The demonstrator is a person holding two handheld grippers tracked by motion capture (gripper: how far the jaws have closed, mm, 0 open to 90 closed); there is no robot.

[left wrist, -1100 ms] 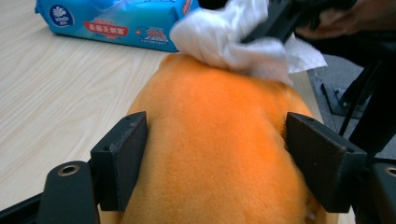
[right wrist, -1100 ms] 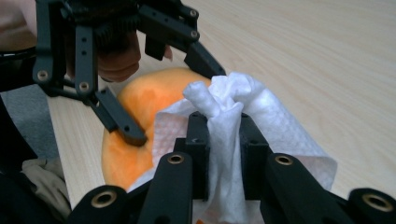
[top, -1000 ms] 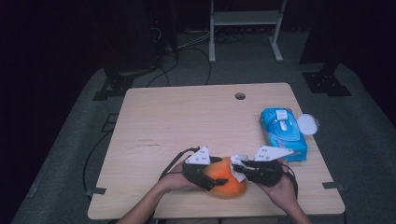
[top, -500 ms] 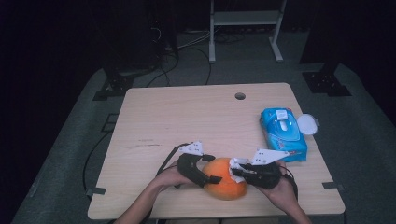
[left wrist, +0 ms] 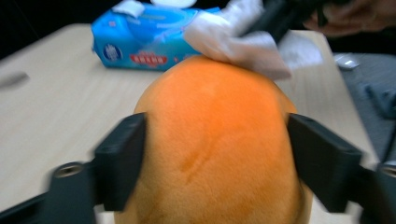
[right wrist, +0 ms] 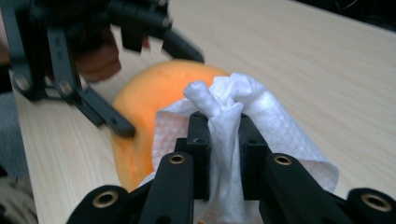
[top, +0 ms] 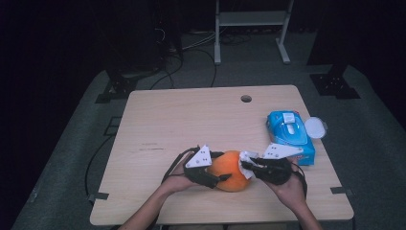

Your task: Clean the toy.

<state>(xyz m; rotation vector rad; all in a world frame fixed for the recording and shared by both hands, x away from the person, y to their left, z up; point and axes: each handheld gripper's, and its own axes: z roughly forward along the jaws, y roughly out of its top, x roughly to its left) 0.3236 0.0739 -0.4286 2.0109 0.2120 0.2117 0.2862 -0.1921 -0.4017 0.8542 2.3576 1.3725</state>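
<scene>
While the left gripper (top: 216, 178) has its fingers (left wrist: 122, 161) on either side of the orange plush ball (top: 231, 170) at the near edge of the tabletop (top: 191, 120), having just closed in again after opening wider, the hold looks soft. The fuzzy ball could squirm or roll out if the wiping push comes from the side. The right gripper (right wrist: 219, 135) pinches a bunched white wipe (right wrist: 229, 109) tight between its fingers, and the wipe lies on the ball's top; a hard stroke could drag the ball toward the table edge or tug the wipe loose. The left gripper view shows both pads meeting the plush, which the high view hides beneath the grey plate. Farther off, the high view alone places the blue wipes pack (top: 289, 134) and its round white lid (top: 316, 127) near the right edge.
</scene>
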